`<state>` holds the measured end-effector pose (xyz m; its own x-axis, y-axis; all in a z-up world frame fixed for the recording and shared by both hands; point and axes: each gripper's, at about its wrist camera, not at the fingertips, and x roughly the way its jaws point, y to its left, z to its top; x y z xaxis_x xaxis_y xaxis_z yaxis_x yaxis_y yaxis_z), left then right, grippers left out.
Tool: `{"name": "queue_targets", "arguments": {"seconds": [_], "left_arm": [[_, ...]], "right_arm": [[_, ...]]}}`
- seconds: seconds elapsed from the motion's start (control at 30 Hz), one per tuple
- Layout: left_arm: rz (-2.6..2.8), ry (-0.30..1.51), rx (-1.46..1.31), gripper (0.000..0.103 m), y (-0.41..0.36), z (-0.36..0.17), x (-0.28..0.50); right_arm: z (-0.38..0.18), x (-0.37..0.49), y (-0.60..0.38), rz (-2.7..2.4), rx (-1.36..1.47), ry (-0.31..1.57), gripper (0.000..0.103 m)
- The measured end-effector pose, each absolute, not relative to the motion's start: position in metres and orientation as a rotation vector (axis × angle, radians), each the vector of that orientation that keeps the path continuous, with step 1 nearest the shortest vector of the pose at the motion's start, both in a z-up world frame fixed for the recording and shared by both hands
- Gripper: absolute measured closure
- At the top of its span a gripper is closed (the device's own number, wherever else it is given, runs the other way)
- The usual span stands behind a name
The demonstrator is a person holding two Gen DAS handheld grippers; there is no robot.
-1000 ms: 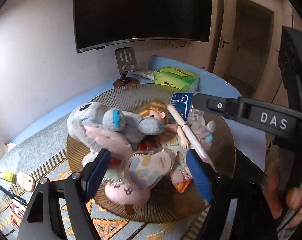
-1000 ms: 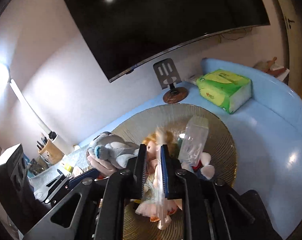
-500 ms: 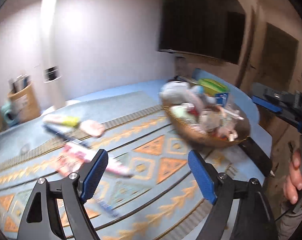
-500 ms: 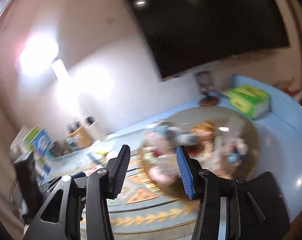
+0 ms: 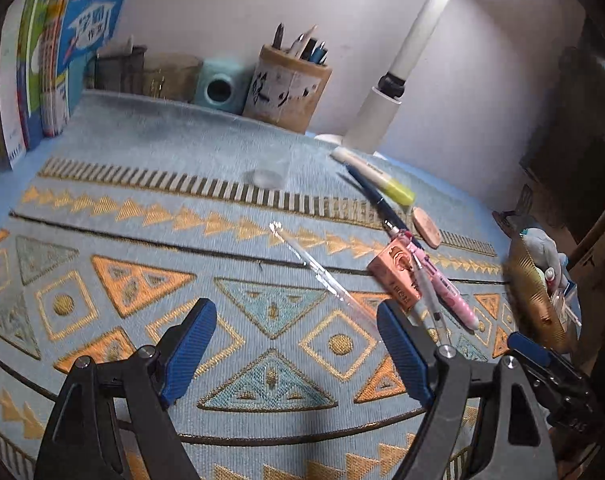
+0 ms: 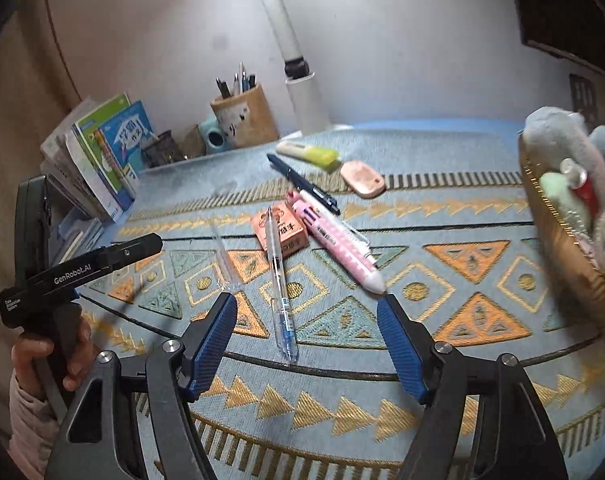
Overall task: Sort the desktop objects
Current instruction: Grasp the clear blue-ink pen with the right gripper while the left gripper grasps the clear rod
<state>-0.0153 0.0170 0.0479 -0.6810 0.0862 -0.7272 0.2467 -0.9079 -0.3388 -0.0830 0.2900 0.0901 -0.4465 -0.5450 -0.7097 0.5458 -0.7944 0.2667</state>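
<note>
Now my right gripper [image 6: 306, 344], wide open and empty, has the clear pen [image 6: 279, 280] dead ahead, lengthwise between its fingers; left gripper [image 5: 296, 352] open too.

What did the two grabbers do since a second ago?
Both swung away from the toy basket toward the stationery on the mat. The right gripper, shut a second ago, is now open above the clear pen. The left gripper stayed open and empty. The toys are still in the basket, and the pink pen has not been picked up.
</note>
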Motion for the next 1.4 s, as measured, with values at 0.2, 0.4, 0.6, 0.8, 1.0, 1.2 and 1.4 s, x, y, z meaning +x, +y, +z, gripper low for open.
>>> {"name": "queue_targets", "arguments": {"seconds": [0.2,0.4,0.6,0.8,1.0,1.2,1.4], "left_arm": [[-2.701,0.651,1.260,0.022,0.031,0.037,-0.034],[-2.614,0.564,1.259,0.022,0.041,0.029,-0.052],[-2.569,0.376,1.248,0.022,0.071,0.023,-0.068],[-2.497,0.174,1.250,0.021,0.096,0.021,-0.088],[-2.595,0.185,1.361,0.092,0.085,0.029,-0.080],[-2.714,0.213,1.449,0.098,0.073,0.030,-0.046],[-2.753,0.249,1.403,0.085,0.073,0.028,-0.043]], "right_arm": [[0.072,-0.092,0.250,-2.188,1.145,0.125,0.048],[0.062,-0.087,0.245,-2.245,1.116,0.290,0.087],[0.060,-0.094,0.288,-2.252,1.159,0.089,0.087],[0.061,-0.099,0.310,-2.195,1.168,-0.097,0.085],[0.067,-0.086,0.297,-2.188,1.085,-0.003,0.085],[0.067,-0.089,0.300,-2.175,1.090,-0.028,0.085],[0.062,-0.094,0.297,-2.192,1.135,-0.026,0.074]]}}
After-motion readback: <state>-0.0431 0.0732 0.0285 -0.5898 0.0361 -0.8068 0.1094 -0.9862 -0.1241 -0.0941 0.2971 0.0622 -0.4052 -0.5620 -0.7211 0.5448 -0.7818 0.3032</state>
